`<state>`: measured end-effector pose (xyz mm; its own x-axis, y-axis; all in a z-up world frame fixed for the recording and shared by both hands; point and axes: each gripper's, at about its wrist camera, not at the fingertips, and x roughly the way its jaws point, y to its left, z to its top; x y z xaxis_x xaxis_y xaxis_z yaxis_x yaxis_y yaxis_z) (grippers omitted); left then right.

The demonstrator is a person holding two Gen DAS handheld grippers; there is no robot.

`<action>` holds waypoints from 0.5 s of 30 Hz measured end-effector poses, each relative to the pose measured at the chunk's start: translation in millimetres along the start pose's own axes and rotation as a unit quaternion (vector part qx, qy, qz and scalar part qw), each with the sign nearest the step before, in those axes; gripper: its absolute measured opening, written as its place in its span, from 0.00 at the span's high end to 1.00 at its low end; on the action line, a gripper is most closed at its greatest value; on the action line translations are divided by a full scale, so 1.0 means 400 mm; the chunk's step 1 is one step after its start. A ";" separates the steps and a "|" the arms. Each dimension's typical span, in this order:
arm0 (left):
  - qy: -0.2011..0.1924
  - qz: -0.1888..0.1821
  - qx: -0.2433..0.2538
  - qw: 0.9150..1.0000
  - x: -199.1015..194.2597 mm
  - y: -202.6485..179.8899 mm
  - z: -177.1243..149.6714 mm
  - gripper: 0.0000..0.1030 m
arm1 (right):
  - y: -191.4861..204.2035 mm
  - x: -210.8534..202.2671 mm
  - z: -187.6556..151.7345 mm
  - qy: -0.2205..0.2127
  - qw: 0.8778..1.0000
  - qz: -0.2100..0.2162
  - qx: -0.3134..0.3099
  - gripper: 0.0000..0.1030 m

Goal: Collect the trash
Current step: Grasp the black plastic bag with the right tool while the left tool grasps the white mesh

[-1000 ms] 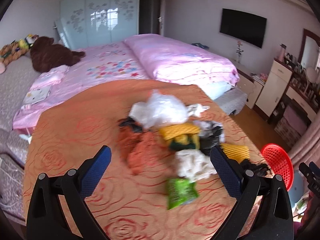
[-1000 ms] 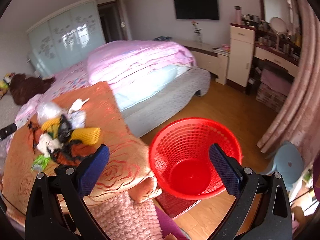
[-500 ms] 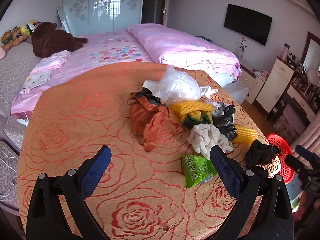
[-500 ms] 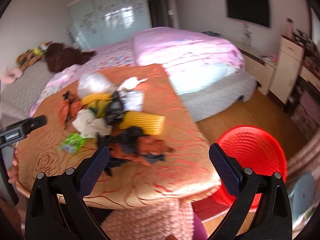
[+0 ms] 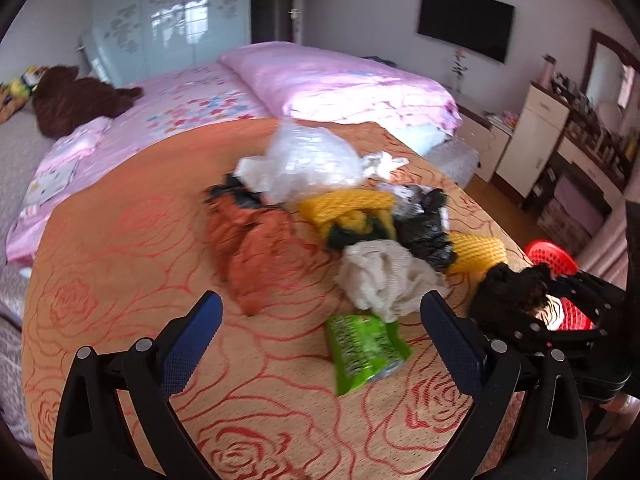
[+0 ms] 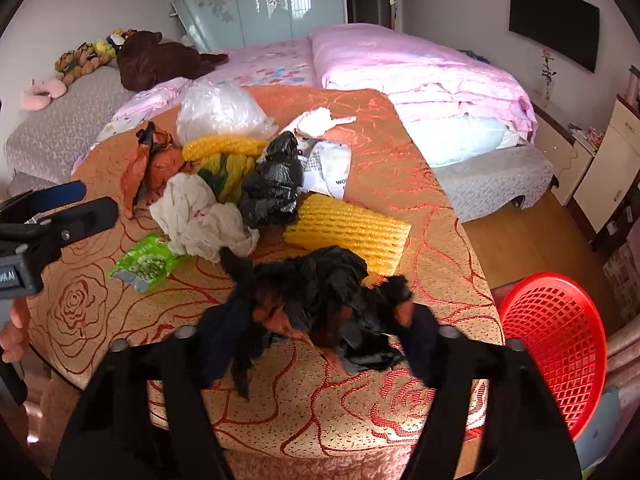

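My right gripper (image 6: 320, 320) has just been closing, and its jaws now sit on either side of the black-and-orange crumpled bag (image 6: 316, 296) at the near right edge of the table (image 6: 440, 208); the fingers are blurred, so I cannot tell whether the pads press on it yet. The bag is a shapeless wad, spread roughly left to right between my fingers, one dark tail hanging toward me. A second ago this gripper stood wide open over the red basket (image 6: 556, 344); now the basket sits on the floor to the right, and the pile has come under my camera.

My left gripper (image 5: 320, 340) hangs wide open with nothing in it, above the near part of the table, the green snack packet (image 5: 364, 348) just beyond its fingers. The packet's printing is too blurred to read. It lies with its long axis running near to far, slightly tilted. Since a second ago this view sits closer to the heap.

Farther out lie the white crumpled cloth (image 6: 200, 216), the black plastic bag (image 6: 272, 188), the yellow foam net (image 6: 348, 232) lying long-side left to right, and a white wrapper (image 6: 332, 164) with letters starting "WO", the rest hidden. The clear plastic bag (image 6: 220, 110) sits at the far side.
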<state>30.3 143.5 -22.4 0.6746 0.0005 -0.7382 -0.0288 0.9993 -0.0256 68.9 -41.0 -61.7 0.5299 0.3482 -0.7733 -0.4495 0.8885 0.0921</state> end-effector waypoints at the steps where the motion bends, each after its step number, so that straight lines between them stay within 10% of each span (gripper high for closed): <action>1: 0.000 0.000 0.006 1.000 0.007 -0.010 0.002 0.07 | -0.006 -0.003 0.000 -0.002 1.000 0.005 0.003 0.47; 8: 0.014 -0.013 0.052 0.998 0.073 -0.086 0.034 0.11 | -0.049 -0.040 0.006 -0.016 0.999 0.012 0.038 0.59; 15: 0.056 -0.033 0.037 0.997 0.151 -0.077 0.036 0.62 | -0.074 -0.047 0.001 -0.016 0.998 0.014 0.051 0.59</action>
<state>82.7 113.3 -56.5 0.5870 -0.0663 -0.8069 0.0703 0.9970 -0.0308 72.6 -73.5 -49.8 0.5419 0.3819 -0.7487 -0.3894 0.9035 0.1791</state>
